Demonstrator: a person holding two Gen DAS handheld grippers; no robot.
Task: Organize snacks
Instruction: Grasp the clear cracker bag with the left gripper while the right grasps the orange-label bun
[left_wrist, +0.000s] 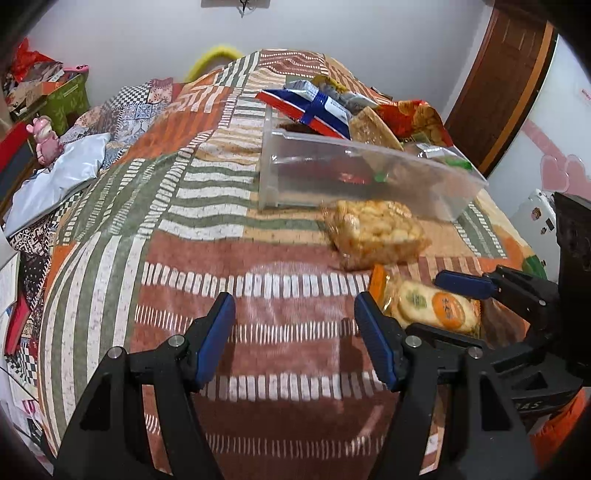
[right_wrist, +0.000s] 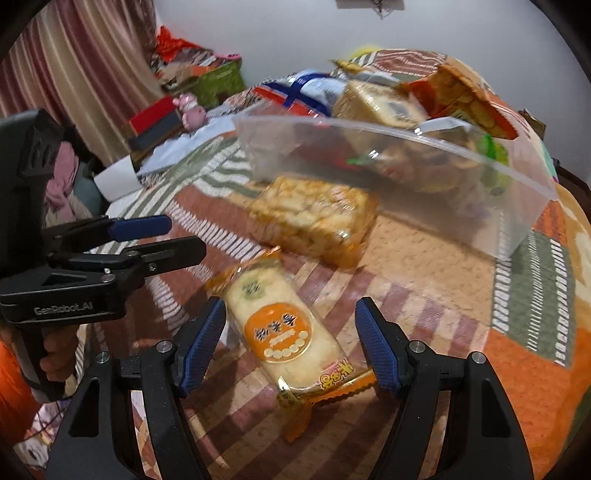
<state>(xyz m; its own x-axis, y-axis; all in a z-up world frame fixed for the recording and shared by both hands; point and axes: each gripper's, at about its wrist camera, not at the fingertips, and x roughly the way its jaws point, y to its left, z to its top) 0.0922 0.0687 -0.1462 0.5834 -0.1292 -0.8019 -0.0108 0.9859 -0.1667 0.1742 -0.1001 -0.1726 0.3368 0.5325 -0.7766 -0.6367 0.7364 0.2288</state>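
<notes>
Right claw (right_wrist: 291, 347) spread wide around rice-cracker packet (right_wrist: 284, 332) on bed (right_wrist: 424, 295), pads clear. Left claw (left_wrist: 295, 339) open, empty, near clear tub (left_wrist: 369, 173).

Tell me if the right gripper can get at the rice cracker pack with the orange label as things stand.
Probably yes. The right gripper is open with the rice cracker pack lying flat on the bedspread between its fingers, pads not touching. Nothing covers it; the left gripper stands off to one side.

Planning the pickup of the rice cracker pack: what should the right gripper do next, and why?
Probably lower a little and close. The rice cracker pack lies flat on the bedspread between the open right gripper fingers, untouched, with the clear bin just beyond it.
</notes>
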